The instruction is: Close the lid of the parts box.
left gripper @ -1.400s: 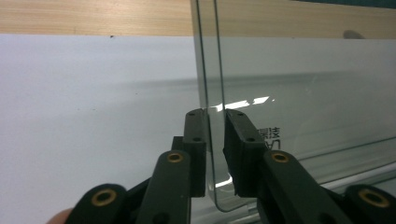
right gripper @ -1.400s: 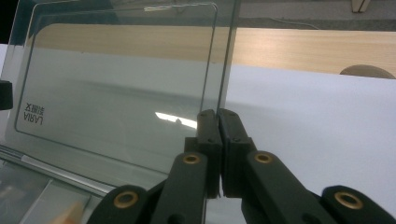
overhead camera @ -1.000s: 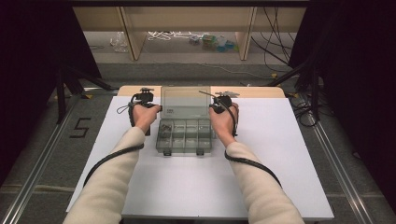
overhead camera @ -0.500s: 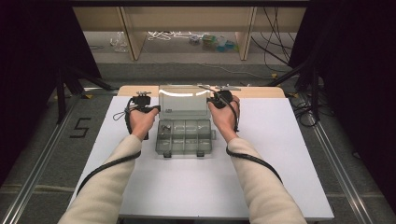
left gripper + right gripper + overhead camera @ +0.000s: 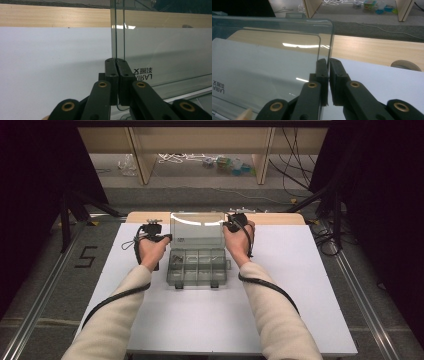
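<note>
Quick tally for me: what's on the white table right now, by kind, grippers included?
Clear plastic compartment box with its hinged lid standing open: 1
Black two-jaw grippers, each clamped on a side edge of that lid: 2, the left gripper and the right gripper
Total: 3
</note>
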